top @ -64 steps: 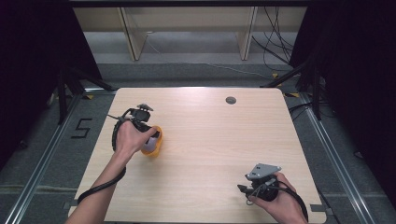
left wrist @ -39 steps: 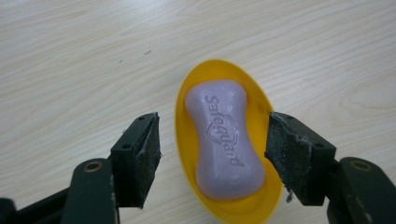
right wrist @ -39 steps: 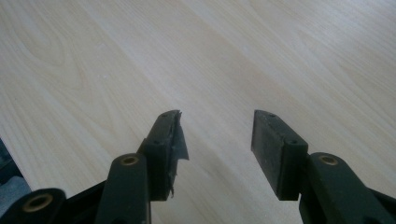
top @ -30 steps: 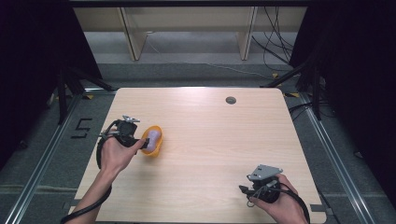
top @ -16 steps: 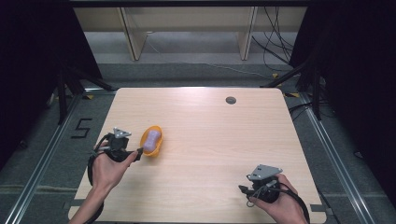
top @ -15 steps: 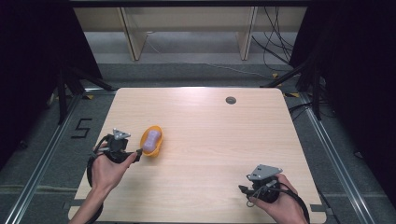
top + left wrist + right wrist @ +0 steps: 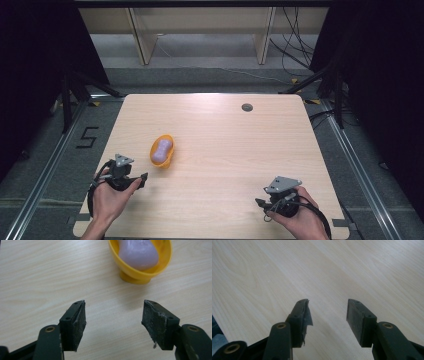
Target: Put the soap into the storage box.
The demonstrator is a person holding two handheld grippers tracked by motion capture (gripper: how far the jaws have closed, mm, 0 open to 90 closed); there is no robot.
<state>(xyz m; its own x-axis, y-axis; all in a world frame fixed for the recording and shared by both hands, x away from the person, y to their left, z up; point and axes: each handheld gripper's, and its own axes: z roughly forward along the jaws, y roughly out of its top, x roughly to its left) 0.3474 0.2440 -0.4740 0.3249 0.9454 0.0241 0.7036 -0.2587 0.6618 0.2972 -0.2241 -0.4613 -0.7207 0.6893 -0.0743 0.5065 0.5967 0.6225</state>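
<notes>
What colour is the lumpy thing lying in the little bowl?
Pale lilac, in a yellow bowl; the lump shows best in the left gripper view.

High view above the table [image 7: 225, 150] facing forward-down — gripper views close, low over that tabletop.

Grey floor [image 7: 210, 80] (cables trailing), pale shelving [image 7: 200, 25], black curtains [image 7: 30, 75].

The left gripper [image 7: 142, 177] has let go of the yellow bowl [image 7: 162, 151] and drawn back toward the near left corner of the table [image 7: 225, 150]. Its jaws now stand apart, empty, with the bowl just beyond them.
</notes>
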